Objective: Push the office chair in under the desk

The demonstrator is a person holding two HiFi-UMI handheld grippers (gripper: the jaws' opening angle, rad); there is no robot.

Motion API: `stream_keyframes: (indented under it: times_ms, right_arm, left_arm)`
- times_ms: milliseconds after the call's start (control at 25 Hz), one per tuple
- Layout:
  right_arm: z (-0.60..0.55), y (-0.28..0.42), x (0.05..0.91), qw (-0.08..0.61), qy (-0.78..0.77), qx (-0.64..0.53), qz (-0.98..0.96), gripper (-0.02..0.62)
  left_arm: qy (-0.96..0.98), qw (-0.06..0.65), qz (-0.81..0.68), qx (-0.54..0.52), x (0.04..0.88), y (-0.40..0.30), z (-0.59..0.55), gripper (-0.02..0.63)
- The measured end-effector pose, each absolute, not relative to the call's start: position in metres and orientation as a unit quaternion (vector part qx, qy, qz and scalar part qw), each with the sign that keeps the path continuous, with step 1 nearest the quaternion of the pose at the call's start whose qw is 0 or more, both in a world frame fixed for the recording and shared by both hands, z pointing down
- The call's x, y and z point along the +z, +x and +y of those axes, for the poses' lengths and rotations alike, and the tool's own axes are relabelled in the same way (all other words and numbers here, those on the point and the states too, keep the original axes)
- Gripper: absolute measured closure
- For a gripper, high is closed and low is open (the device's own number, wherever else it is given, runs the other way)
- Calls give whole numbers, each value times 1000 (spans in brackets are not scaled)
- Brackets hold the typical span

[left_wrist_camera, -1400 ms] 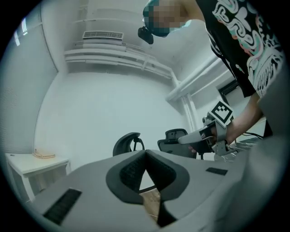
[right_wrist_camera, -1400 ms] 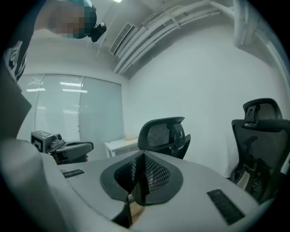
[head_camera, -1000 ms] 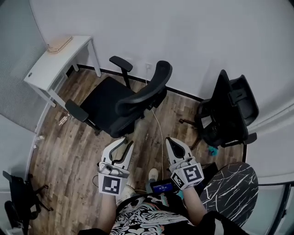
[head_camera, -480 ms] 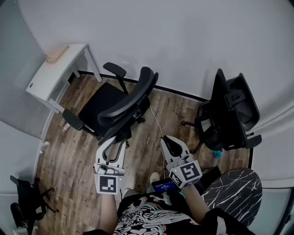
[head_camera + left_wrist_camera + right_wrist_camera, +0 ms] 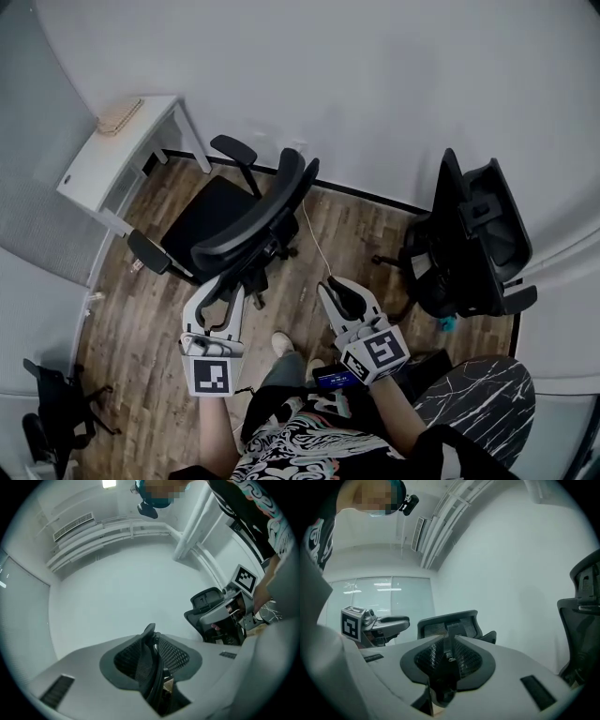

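The black office chair (image 5: 234, 225) stands on the wood floor with its seat toward the white desk (image 5: 98, 159) at the upper left, one armrest close to the desk's leg. My left gripper (image 5: 218, 296) is just behind the backrest's near end. Its jaws have just been opening, and the backrest's edge (image 5: 151, 667) shows in the gap with no pad pressing on it. My right gripper (image 5: 337, 298) hangs farther right, apart from the chair. Its jaws have just been opening too, with nothing between them; the mesh backrest (image 5: 449, 625) shows ahead.
A second black chair (image 5: 473, 239) stands against the wall at the right. A thin cable (image 5: 314, 244) runs across the floor from the wall. A dark marbled round top (image 5: 469, 394) is at the lower right, and a black stand (image 5: 42, 412) at the lower left.
The office chair has rolled left toward the desk and its backrest has swung round. Both grippers followed to the left. The right gripper's jaws, nearly together before, now stand apart.
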State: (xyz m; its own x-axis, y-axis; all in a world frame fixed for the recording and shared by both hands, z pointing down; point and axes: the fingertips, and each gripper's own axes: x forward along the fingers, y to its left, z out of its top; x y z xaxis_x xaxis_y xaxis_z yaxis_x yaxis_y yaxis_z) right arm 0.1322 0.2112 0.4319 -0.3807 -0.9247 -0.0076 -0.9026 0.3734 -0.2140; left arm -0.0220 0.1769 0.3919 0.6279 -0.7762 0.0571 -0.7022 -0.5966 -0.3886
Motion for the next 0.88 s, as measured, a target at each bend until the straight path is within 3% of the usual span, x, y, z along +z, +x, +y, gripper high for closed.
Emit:
stream_keyframes:
  times_ms: [440,720,880]
  right_arm:
    - [147,136,435,41,-547,-89,831,506]
    - [100,139,455,-6,-543,-89,835,494]
    - [80,130,464,-43,-528,-83,844,479]
  left_arm:
    - [-889,209,396,-97,376,-3,122,448]
    - [-914,201,331,-125,377,3,103,333]
    - [-932,183,252,-186,386,8,102,321]
